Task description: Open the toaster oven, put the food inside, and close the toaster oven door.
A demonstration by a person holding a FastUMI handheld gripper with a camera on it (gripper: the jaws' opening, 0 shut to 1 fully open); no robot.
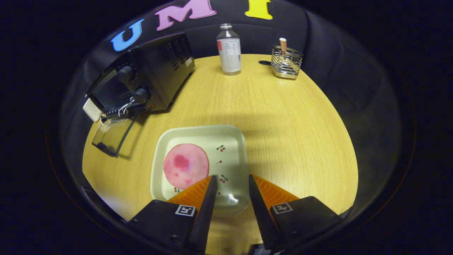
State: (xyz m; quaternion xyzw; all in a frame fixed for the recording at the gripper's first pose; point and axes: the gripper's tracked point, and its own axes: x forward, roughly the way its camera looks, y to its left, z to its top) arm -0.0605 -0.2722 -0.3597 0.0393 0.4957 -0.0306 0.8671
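Note:
A black toaster oven (148, 76) stands at the far left of the wooden table, its glass door (114, 134) folded down open in front of it. A round pink slice of food (185, 165) lies on a pale square plate (233, 148) just ahead of my fingers. My gripper (231, 179) hangs above the plate's near edge, open, with nothing between the fingers. The left fingertip overlaps the near rim of the pink slice in this view.
A clear bottle with a label (229, 49) stands at the back of the table. To its right sits a wire basket (286, 62) holding a small stick-like item. Bare tabletop (300, 134) stretches to the right of the plate.

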